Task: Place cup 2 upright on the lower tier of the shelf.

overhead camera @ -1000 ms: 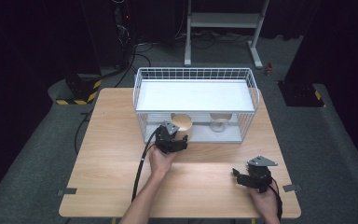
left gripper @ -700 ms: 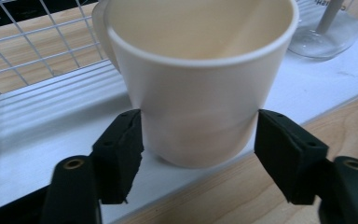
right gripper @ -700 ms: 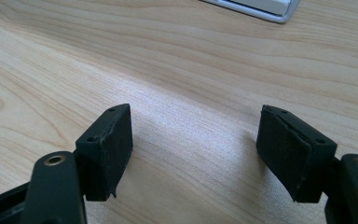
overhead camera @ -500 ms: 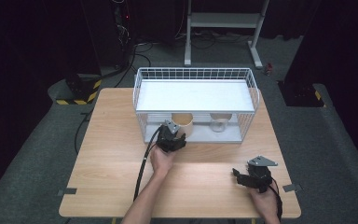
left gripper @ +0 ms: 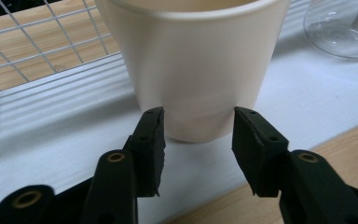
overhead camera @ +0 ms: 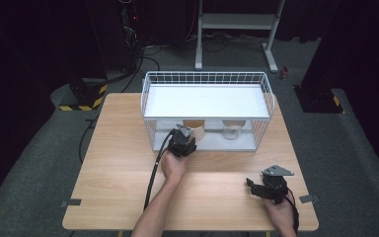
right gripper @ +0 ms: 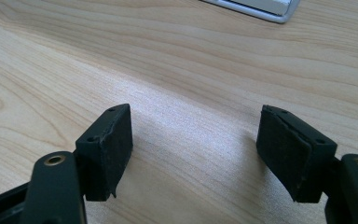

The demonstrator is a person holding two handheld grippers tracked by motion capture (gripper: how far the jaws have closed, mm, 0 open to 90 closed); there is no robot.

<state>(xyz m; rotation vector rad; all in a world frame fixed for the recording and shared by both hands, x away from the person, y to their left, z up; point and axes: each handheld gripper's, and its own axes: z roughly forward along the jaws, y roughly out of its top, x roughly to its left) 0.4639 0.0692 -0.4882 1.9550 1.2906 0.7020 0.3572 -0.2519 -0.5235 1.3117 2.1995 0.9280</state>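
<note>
A cream paper cup stands on the white floor of a wire basket, under its white upper shelf; in the high view the cup sits left of centre. My left gripper reaches into the basket's open front. Its jaws have just been closing, and the pads now press on either side of the cup's base, so my left gripper is shut on it. My right gripper rests low over the bare table near the front right corner. In its own view my right gripper stands open with nothing between the pads.
A clear glass stands on the basket floor just right of the cup, seen at the top right as the glass. The wooden table stretches left of the basket. Dark floor, cables and a metal stand lie beyond the table's far edge.
</note>
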